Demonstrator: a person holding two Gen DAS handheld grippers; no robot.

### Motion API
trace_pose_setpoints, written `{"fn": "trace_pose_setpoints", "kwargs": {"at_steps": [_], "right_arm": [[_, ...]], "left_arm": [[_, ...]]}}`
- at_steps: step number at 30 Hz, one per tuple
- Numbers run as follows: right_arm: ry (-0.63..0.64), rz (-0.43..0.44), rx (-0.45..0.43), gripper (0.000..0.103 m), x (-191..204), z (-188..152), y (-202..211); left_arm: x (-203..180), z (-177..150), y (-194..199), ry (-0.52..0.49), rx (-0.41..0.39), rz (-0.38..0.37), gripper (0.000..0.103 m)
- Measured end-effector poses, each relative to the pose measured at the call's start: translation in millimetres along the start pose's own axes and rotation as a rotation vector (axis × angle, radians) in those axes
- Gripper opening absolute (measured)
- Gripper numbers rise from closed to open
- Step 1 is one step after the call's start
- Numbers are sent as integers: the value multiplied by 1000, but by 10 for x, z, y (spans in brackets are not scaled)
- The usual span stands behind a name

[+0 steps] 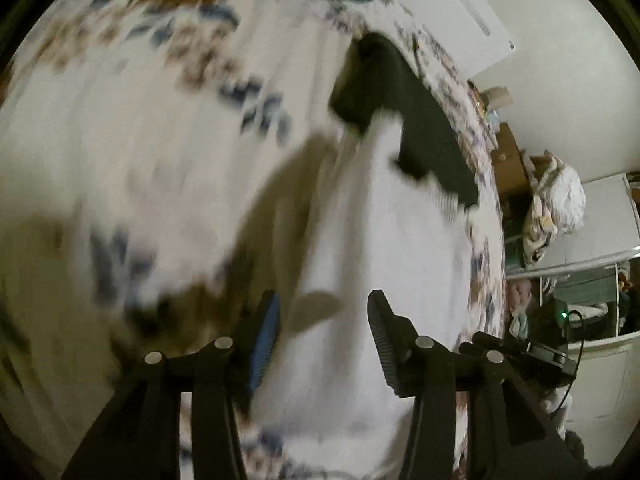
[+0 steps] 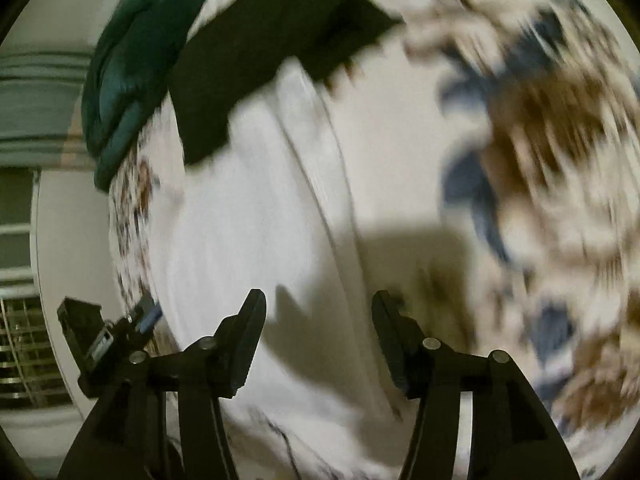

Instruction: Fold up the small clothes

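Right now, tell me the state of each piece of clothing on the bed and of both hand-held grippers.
White garment: spread flat on the bed, free of both grippers.
Black garment: lying at the white garment's far end, overlapping it.
Teal garment: bunched at the bed's edge.
Left hand-held gripper: open, empty, over the white garment.
Right hand-held gripper: open, empty, over the white garment.

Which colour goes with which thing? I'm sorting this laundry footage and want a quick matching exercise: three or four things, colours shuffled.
Things:
1. garment under both claws
2. garment lying across its far end
3. bundle at the bed's edge
4. bedspread

Colours:
A. teal
B. white with blue and brown print
C. plain white
D. black

Pairs: 1-C, 2-D, 3-A, 4-B
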State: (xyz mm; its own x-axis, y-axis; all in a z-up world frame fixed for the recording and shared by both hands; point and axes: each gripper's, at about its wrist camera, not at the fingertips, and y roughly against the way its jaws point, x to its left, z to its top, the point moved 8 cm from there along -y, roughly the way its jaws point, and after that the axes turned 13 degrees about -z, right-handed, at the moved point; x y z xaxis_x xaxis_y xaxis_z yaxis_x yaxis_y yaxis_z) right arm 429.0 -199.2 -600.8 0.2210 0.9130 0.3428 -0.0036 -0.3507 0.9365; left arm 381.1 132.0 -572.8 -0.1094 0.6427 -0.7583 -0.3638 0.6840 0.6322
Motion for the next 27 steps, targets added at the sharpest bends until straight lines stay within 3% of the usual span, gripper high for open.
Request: {"fn": "trace_pose_setpoints", "kwargs": {"at_steps": [3, 5, 7, 8, 9, 10, 13, 16, 18, 20, 23, 26, 27], "right_arm": [[46, -6, 70, 57, -117, -451, -175], [76, -21, 103, 57, -146, -652, -329], [104, -14, 119, 57, -119, -776, -479], [119, -19, 118, 56, -100, -803, -549], [132, -31, 104, 44, -80, -807, -606], [134, -44, 91, 27, -68, -796, -638], [83, -60, 65, 16, -92, -774, -612], [38, -122, -4, 12, -202, -777, -396], [-12, -177, -10, 12, -319, -802, -334], [-42, -187, 39, 12, -370, -829, -397], [26, -225, 93, 17, -266, -826, -480], [38, -219, 97, 37, -58, -699, -398], [31, -214, 81, 47, -59, -656, -324]], "left_arm": [[151, -352, -109, 25, 50, 15, 43], [197, -460, -173, 42, 42, -20, 43], [219, -490, -222, 40, 2, -30, 34], [219, -481, -238, 47, -10, -35, 24], [217, -473, -235, 57, -18, -33, 13], [188, -444, -201, 66, -34, -39, 11], [38, -285, -21, 39, -87, -32, 10], [79, -254, -36, 12, -57, 5, 8], [198, -329, -132, 39, -16, 12, 8], [233, -403, -179, 59, 28, 9, 9], [67, -345, -91, 41, 50, 21, 19], [-160, -125, 35, 7, -6, -1, 38], [-203, -45, 42, -1, -25, -12, 48]]}}
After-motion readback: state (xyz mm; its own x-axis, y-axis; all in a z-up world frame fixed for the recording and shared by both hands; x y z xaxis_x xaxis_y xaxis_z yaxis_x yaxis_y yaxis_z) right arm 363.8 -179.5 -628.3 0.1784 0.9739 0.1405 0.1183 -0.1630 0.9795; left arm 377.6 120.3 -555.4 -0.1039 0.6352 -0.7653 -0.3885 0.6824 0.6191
